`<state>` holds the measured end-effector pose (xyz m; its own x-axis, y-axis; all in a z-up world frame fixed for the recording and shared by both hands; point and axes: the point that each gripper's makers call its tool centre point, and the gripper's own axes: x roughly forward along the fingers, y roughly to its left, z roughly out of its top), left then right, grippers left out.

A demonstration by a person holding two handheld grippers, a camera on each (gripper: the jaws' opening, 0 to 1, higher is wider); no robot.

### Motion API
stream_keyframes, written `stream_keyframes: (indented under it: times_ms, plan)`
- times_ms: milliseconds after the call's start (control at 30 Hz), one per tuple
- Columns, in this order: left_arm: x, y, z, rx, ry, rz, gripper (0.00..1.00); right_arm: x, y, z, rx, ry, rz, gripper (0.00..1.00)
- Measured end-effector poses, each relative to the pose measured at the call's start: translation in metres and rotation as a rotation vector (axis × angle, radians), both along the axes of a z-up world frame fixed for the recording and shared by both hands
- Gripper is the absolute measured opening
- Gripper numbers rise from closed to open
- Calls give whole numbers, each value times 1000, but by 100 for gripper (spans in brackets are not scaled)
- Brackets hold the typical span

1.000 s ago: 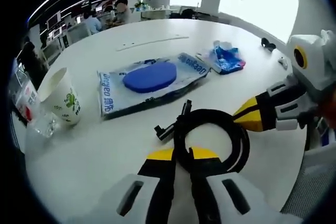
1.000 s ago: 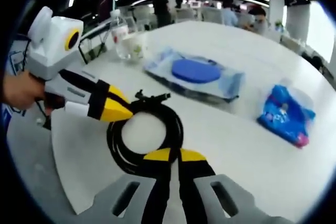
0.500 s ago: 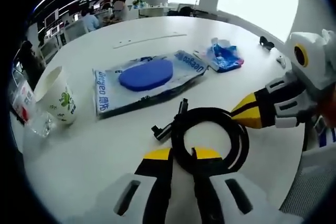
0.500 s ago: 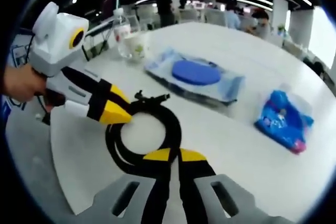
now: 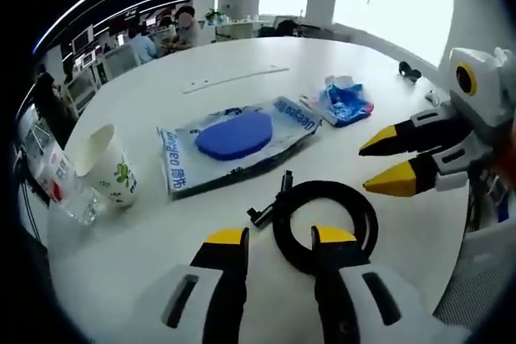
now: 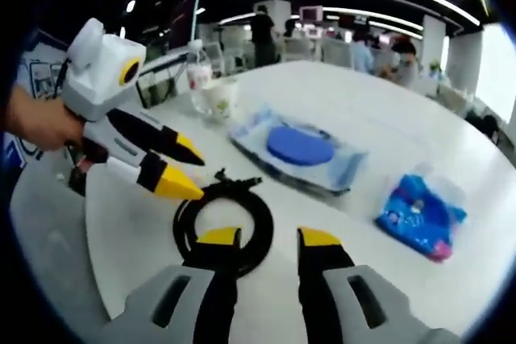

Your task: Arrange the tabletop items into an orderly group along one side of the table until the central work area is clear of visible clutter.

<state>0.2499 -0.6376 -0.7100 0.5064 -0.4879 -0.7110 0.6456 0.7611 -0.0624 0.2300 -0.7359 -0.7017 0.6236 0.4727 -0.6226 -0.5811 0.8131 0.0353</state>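
A black coiled cable (image 5: 324, 188) lies flat on the white table (image 5: 161, 239), just ahead of my left gripper (image 5: 280, 237), whose jaws stand open on either side of the coil's near edge. My right gripper (image 5: 381, 163) comes in from the right, open, its tips just above and right of the coil. In the right gripper view the cable (image 6: 234, 190) lies in front of my open right gripper (image 6: 268, 237), and the left gripper (image 6: 190, 170) hovers open at the coil's left, held by a hand. Neither gripper holds anything.
A blue round pad in a clear bag (image 5: 238, 134) lies mid-table, and a crumpled blue packet (image 5: 347, 98) sits beyond it. A paper cup (image 5: 110, 171) and a plastic bottle (image 5: 60, 192) stand at the left edge. People sit at desks far behind.
Both grippers were shut on the cable coil; now both have opened and let go of it. They have drawn back slightly, and the coil rests on the table.
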Motion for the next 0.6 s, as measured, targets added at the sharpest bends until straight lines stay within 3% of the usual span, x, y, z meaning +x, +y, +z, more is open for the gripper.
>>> stream_keyframes:
  times_ms: [167, 433, 600]
  plan:
    - [-1, 6, 9, -5, -30, 1, 39, -4, 9, 4, 45, 5, 21, 50]
    - [-6, 11, 24, -35, -77, -2, 48, -10, 15, 11, 64, -13, 32, 75]
    - [-6, 17, 30, -55, -79, 51, 54, -16, 16, 14, 55, -26, 45, 81]
